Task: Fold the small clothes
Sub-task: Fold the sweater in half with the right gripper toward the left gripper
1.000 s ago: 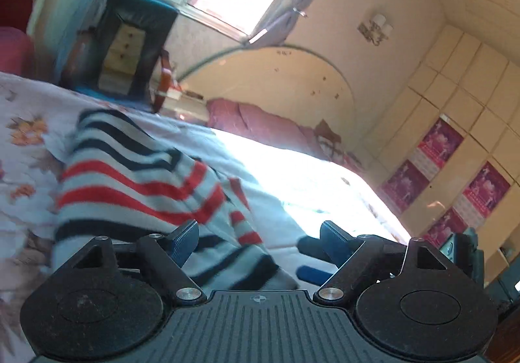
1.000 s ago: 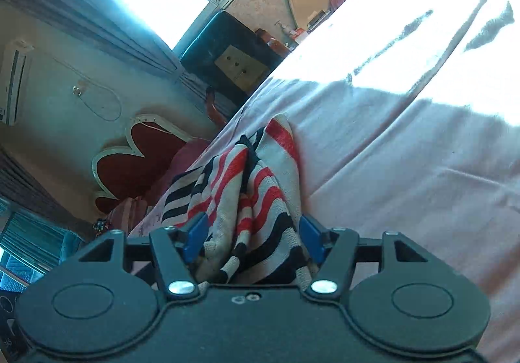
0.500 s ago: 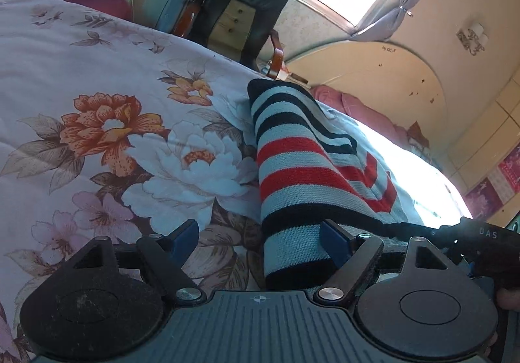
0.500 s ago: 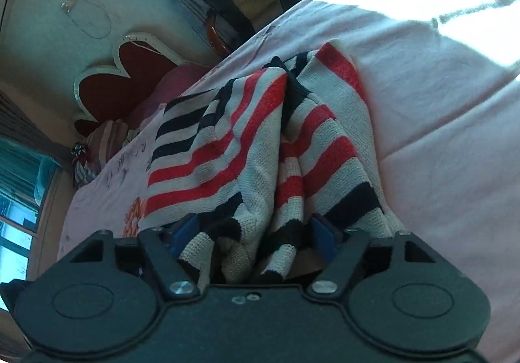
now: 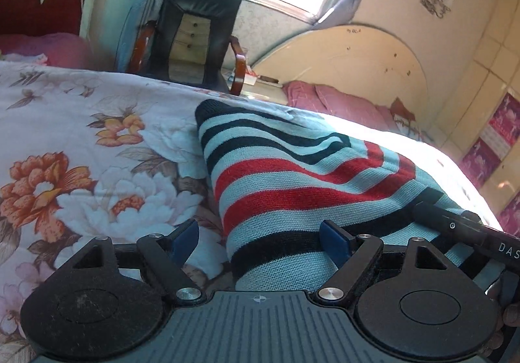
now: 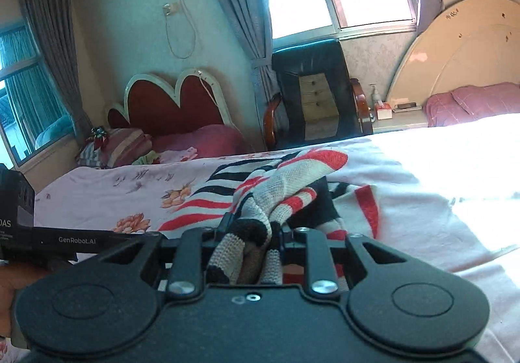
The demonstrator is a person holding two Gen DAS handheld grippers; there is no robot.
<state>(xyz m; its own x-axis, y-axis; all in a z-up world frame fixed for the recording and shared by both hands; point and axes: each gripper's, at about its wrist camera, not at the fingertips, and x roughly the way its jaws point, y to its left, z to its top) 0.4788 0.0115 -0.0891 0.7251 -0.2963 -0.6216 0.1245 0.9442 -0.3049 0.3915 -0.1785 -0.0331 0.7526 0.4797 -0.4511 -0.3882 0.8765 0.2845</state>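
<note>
clearly the red, navy and pale-striped knitted sweater (image 5: 292,187) lying on the floral bedspread (image 5: 81,148) is soft, light and floppy. the right gripper (image 6: 252,233) is closing on a bunched edge; the left gripper (image 5: 260,241) gapes wide over the hem corner, best pinched there.

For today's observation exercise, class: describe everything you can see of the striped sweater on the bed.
The sweater is a knit with pale, red and dark navy stripes. It lies bunched and partly folded on the flowered bedspread, not flat. One edge lies between the open fingers of the left gripper, which do not press on it. At the other side, a gathered wad of it is pinched in the closing right gripper and lifted slightly, the rest trailing onto the bed.
</note>
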